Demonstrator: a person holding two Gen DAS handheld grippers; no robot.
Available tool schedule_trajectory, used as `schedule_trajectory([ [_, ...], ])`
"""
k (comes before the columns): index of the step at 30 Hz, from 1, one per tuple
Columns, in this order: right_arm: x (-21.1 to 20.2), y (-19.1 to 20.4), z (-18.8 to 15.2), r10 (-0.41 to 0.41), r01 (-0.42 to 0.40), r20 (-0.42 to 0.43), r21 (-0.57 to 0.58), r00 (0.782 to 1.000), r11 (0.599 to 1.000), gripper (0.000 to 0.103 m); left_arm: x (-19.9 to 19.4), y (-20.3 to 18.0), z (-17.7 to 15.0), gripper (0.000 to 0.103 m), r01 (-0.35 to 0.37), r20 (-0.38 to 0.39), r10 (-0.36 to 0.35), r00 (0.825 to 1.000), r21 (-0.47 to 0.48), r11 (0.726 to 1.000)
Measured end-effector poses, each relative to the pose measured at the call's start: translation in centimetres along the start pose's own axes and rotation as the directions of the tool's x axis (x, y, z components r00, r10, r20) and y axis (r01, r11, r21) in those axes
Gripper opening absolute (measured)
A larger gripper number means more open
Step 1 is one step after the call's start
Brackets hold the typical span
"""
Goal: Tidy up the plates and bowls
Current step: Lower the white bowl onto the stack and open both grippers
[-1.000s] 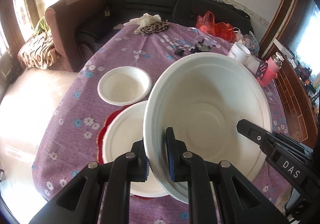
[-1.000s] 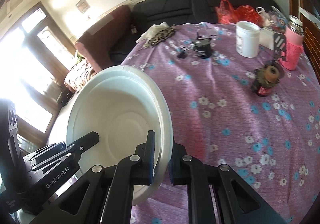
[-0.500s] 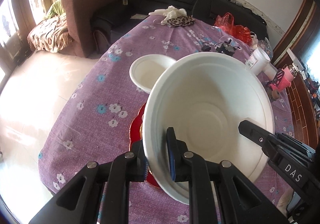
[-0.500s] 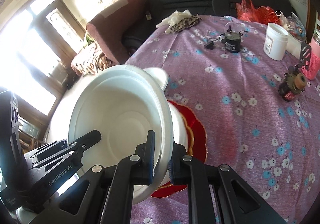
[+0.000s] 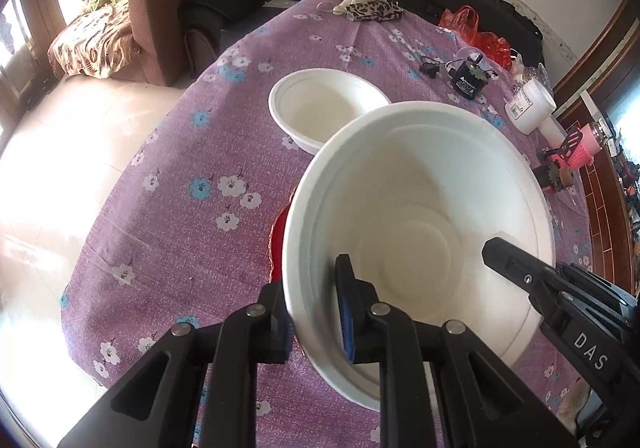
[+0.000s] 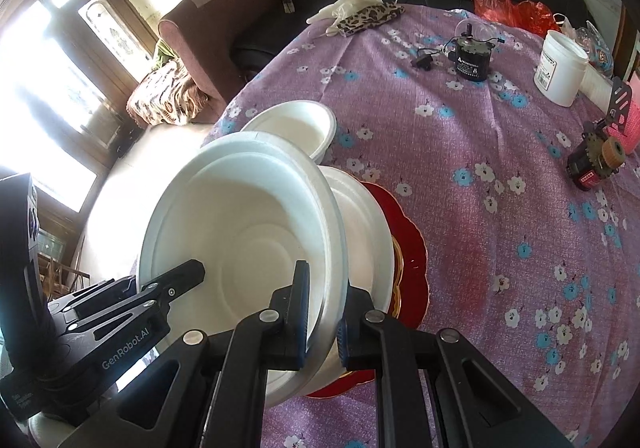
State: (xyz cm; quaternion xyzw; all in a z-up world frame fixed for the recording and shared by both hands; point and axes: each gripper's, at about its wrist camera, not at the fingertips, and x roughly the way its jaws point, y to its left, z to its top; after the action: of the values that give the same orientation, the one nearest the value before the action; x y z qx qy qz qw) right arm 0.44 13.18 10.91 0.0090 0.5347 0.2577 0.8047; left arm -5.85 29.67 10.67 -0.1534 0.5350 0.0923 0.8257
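Covering the table, purple floral cloth (image 6: 480, 188). Red plate (image 6: 412, 260) carries white plate (image 6: 372, 232); that stack looks done. Large white bowl (image 5: 420, 208) held tilted above it, left gripper (image 5: 314, 312) and right gripper (image 6: 322, 312) each clamped narrow on opposite rim walls. Small bowl (image 5: 324, 108) sits apart, unstacked: both bowls remain.

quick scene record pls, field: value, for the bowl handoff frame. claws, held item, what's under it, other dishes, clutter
held item: large white bowl, tilted
left claw: shut on the bowl's rim, one finger inside, one outside
right claw: shut on the opposite rim
below bowl: white plate on red plate
other dishes: small white bowl, upright on the cloth, beyond the stack
surface: purple floral tablecloth
clutter: white jar, black motor, leopard-print pouch
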Motion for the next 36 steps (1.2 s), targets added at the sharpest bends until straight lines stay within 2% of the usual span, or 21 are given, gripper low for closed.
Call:
schedule_trajectory([
  [9, 0.4, -0.2, 0.2, 0.001, 0.0, -0.007, 0.006, 1.0, 1.0, 0.013, 0.4, -0.1, 0.0, 0.018, -0.004, -0.013, 0.004, 1.0, 0.0, 1.0],
  [19, 0.2, -0.4, 0.3, -0.012, 0.012, 0.002, 0.006, 1.0, 1.0, 0.013, 0.2, 0.0, -0.1, 0.028, -0.024, -0.012, 0.023, 1.0, -0.022, 0.999],
  [32, 0.0, -0.2, 0.4, -0.024, 0.024, 0.013, 0.003, 1.0, 1.0, 0.014, -0.6, -0.4, -0.2, 0.028, -0.011, 0.007, 0.011, 1.0, -0.016, 1.0],
  [34, 0.0, -0.2, 0.4, -0.025, 0.025, 0.014, 0.003, 1.0, 1.0, 0.016, -0.6, -0.4, -0.2, 0.029, -0.007, 0.006, 0.007, 1.0, -0.012, 1.0],
  [36, -0.2, -0.3, 0.5, -0.022, 0.021, 0.019, 0.011, 1.0, 1.0, 0.031, -0.7, -0.5, -0.2, 0.029, -0.006, 0.009, 0.006, 1.0, -0.011, 1.0],
])
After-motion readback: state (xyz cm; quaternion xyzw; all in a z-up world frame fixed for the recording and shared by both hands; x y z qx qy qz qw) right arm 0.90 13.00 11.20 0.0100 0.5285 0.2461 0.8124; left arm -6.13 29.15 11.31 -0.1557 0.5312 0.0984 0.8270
